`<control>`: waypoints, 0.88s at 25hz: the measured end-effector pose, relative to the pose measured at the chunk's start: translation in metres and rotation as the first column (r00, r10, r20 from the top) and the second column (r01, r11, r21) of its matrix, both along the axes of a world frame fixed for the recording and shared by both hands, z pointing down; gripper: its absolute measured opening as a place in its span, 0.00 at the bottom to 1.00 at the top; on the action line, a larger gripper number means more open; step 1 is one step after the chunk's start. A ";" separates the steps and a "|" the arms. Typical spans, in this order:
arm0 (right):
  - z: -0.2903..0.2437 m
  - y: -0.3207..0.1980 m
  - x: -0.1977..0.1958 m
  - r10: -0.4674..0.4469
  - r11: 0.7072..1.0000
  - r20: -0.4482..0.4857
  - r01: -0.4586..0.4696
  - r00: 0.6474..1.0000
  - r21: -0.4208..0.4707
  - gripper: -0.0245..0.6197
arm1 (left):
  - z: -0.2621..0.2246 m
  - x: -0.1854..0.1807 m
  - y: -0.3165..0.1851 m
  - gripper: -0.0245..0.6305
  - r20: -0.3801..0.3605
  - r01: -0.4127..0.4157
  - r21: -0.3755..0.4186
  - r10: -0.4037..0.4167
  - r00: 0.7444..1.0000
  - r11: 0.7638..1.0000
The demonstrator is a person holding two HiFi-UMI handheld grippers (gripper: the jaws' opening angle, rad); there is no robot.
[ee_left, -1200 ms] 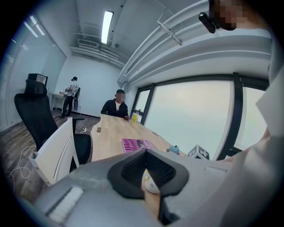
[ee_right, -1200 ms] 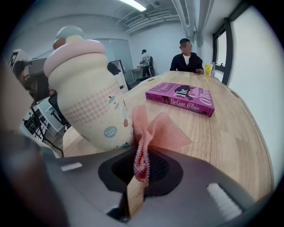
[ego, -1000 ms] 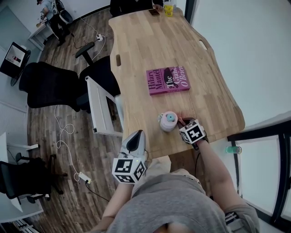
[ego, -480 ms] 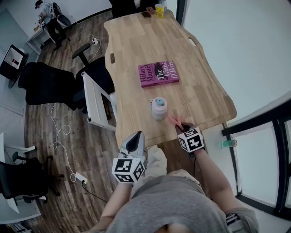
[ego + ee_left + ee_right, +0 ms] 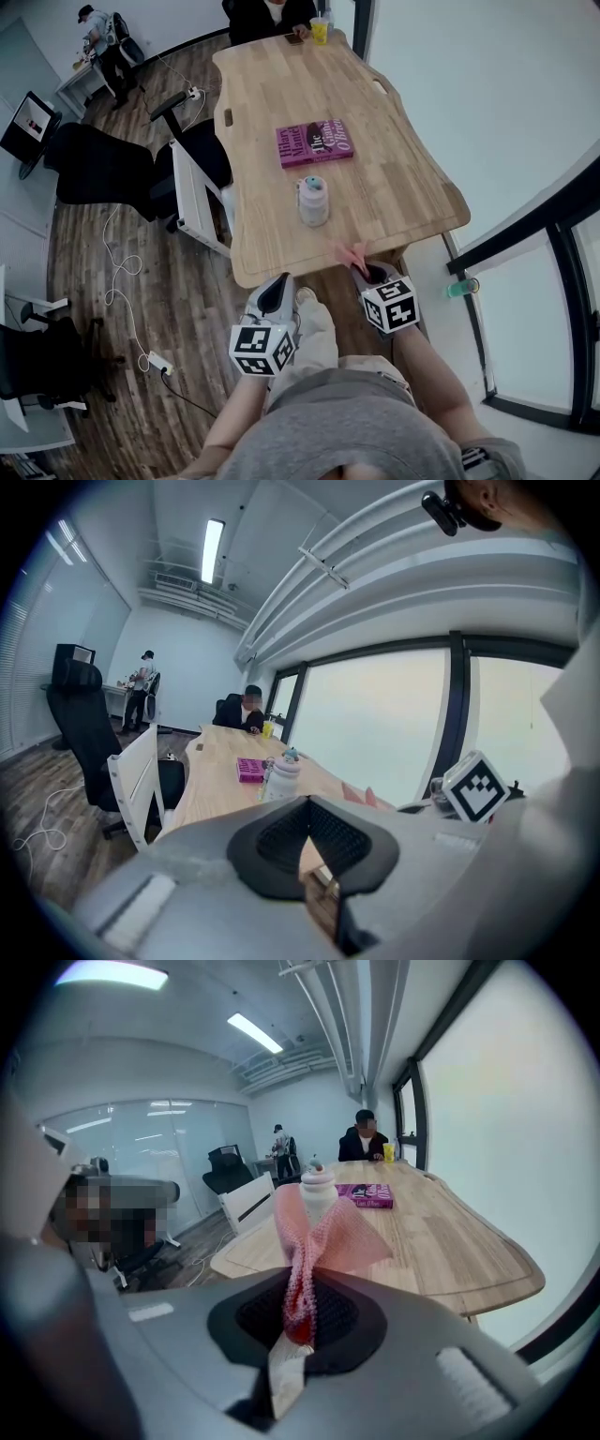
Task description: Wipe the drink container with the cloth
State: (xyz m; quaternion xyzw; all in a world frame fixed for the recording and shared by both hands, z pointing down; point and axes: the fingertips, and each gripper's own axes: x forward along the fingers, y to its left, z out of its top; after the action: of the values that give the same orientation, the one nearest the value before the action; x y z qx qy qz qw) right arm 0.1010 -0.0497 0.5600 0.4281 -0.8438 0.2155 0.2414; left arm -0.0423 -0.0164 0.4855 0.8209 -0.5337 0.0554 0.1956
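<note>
Fingers of right gripper [image 5: 295, 1321] pinch one cloth [image 5: 328, 1232]; left gripper [image 5: 314, 857] seems closed, empty; one drink container [image 5: 313, 202], one book [image 5: 315, 143]

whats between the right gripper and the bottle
Only the pink cloth pinched in the right gripper, then bare table up to the bottle, seen in the head view.
</note>
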 end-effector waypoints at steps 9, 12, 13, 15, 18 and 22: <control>-0.032 0.065 0.000 0.015 0.998 0.060 -0.019 0.998 0.063 0.08 | -0.001 0.015 0.059 0.04 -0.004 -0.015 0.006 0.015 1.000 1.000; -0.038 0.082 0.002 0.027 0.997 0.081 -0.033 0.996 0.074 0.08 | 0.000 0.019 0.075 0.04 -0.007 -0.021 0.005 0.021 1.000 1.000; -0.041 0.087 0.003 0.030 0.996 0.089 -0.037 0.996 0.077 0.08 | 0.000 0.021 0.079 0.04 -0.009 -0.022 0.006 0.022 1.000 1.000; -0.045 0.096 0.005 0.032 0.996 0.102 -0.040 0.994 0.083 0.08 | -0.001 0.024 0.086 0.04 -0.011 -0.026 0.011 0.026 1.000 1.000; -0.047 0.107 0.006 0.031 0.995 0.108 -0.041 0.994 0.088 0.08 | -0.003 0.026 0.095 0.04 -0.013 -0.029 0.016 0.029 0.999 0.999; -0.047 0.117 0.009 0.036 0.995 0.114 -0.046 0.993 0.088 0.08 | -0.003 0.027 0.103 0.04 -0.013 -0.026 0.016 0.026 1.000 1.000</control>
State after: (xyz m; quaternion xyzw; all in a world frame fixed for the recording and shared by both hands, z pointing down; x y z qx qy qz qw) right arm 0.1097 0.0669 0.5134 0.4429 -0.8561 0.2058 0.1693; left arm -0.0153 0.0867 0.4827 0.8296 -0.5222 0.0480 0.1919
